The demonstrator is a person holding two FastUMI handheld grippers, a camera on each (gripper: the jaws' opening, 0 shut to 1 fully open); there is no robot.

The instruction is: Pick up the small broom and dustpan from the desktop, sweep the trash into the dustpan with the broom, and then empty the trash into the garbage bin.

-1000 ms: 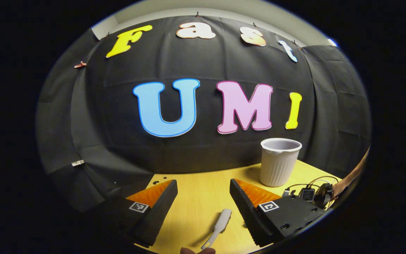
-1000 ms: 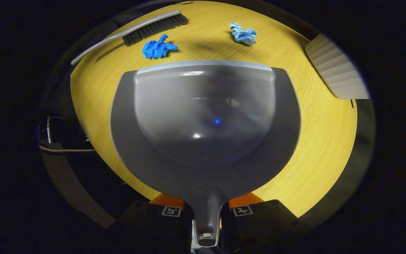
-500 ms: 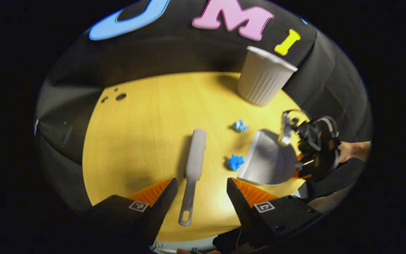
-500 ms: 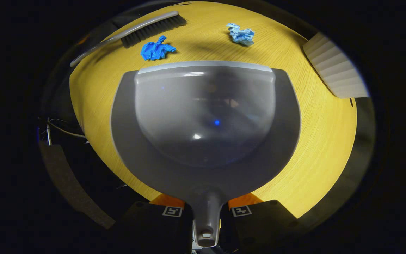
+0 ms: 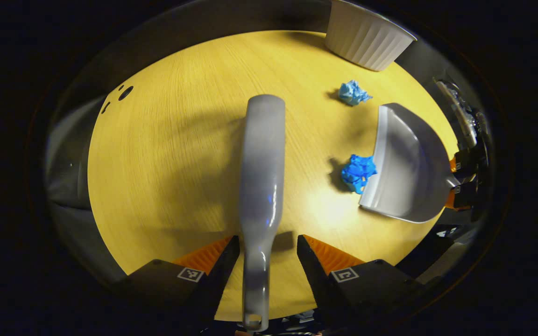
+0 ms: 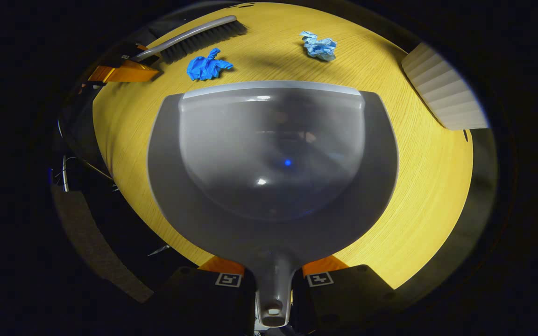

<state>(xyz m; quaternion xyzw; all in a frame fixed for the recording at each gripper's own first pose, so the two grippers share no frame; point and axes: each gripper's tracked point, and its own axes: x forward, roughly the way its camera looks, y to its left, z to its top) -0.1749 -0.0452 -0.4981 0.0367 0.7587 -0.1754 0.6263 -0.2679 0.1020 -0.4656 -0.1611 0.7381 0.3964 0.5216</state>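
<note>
Yellow wood-grain desktop [image 5: 166, 154] carries everything. In the left gripper view, the grey broom [image 5: 260, 154] lies along the middle, its head toward twelve o'clock and its thin handle running down to six o'clock. The left gripper [image 5: 265, 254] sits around that handle with its fingers spread, one on each side and a gap showing, so they do not pinch it. At three o'clock from the broom lies a dark blue crumpled scrap [image 5: 357, 172], touching the front lip of the grey dustpan [image 5: 404, 163]. A paler blue crumpled scrap [image 5: 353, 92] lies toward one o'clock, apart from the pan. A white ribbed garbage bin [image 5: 367, 35] stands at the one o'clock edge of the desktop. The right gripper [image 5: 460, 179] meets the pan's rear at three o'clock.

In the right gripper view, the dustpan [image 6: 271, 163] lies flat, mouth toward twelve o'clock. The right gripper [image 6: 273, 280] has its fingers pressed against both sides of the pan's handle, pinching it. The dark scrap [image 6: 207, 66] lies just beyond the lip at eleven o'clock, the pale scrap [image 6: 319, 45] at twelve to one. The broom [image 6: 194, 38] lies at eleven o'clock with dark bristles, the left gripper [image 6: 119, 72] at its handle end. The bin [image 6: 442, 95] is at two o'clock
</note>
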